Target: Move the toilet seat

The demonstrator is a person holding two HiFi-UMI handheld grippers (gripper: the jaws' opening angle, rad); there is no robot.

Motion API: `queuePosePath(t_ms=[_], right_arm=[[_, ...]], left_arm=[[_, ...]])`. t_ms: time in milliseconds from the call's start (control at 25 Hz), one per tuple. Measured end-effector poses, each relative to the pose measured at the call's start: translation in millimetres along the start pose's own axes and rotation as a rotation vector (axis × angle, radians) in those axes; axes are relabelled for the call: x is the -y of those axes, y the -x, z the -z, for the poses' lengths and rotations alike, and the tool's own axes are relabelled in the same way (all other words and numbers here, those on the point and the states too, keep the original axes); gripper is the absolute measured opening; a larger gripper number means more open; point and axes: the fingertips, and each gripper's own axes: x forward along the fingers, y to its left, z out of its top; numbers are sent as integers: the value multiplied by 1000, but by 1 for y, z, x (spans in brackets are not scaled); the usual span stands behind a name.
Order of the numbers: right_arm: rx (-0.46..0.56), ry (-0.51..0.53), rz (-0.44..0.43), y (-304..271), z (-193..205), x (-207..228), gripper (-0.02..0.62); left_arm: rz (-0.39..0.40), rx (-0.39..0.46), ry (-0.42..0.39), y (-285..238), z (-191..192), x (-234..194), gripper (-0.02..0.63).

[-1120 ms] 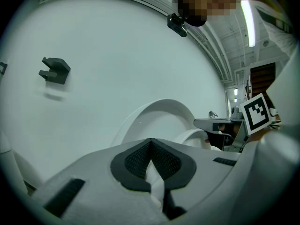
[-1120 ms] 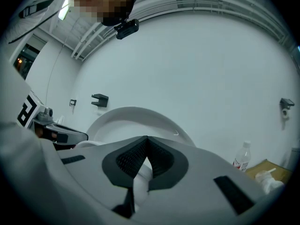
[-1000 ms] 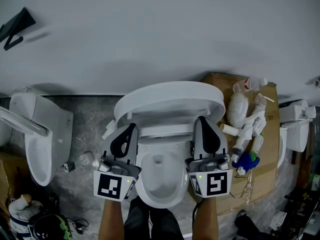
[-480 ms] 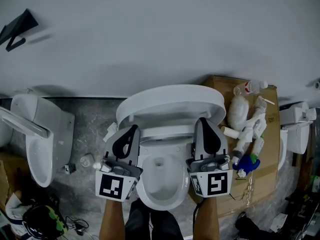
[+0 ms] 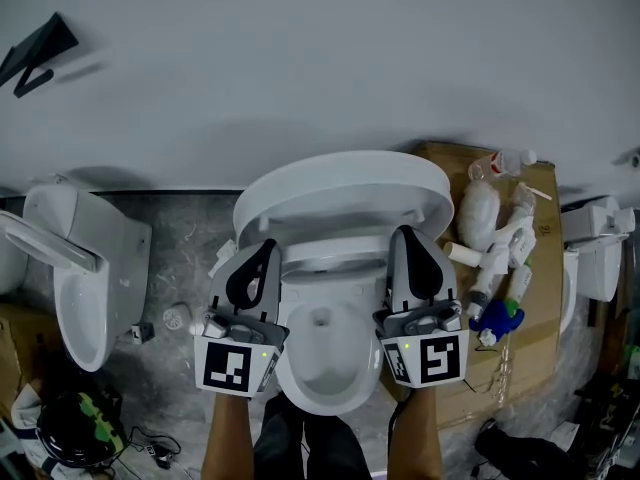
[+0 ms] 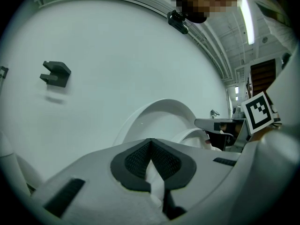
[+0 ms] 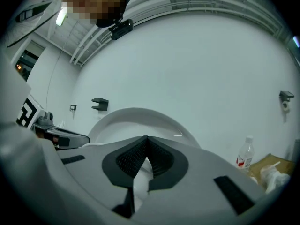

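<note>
A white toilet stands in the middle of the head view, its bowl (image 5: 320,363) open below me. The lid (image 5: 340,183) leans up toward the wall. The seat ring (image 5: 335,253) lies raised just below it, between my two grippers. My left gripper (image 5: 262,252) is at the ring's left side and my right gripper (image 5: 404,238) is at its right side. Both point at the wall. In the left gripper view the left gripper's (image 6: 150,142) pads meet at the tips, and the right gripper (image 7: 146,138) looks the same in its own view. White shows in the gap behind the pads; whether it is gripped I cannot tell.
A second toilet (image 5: 90,278) stands at the left, and part of another (image 5: 595,253) at the right. A cardboard box (image 5: 535,268) right of the toilet carries bottles and a blue item (image 5: 495,318). A black bracket (image 5: 35,53) hangs on the white wall. Bags and cables lie on the floor, bottom left.
Both grippers have edged slightly toward the wall at the seat's sides. The lid and seat sit a little higher in the view. The jaws have stayed shut.
</note>
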Motion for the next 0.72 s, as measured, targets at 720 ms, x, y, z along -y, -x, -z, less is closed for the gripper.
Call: queuePosePath(t_ms=[720], right_arm=[[-189, 64, -72, 121, 31, -46, 11]], left_arm=[[227, -102, -37, 60, 22, 91, 8]])
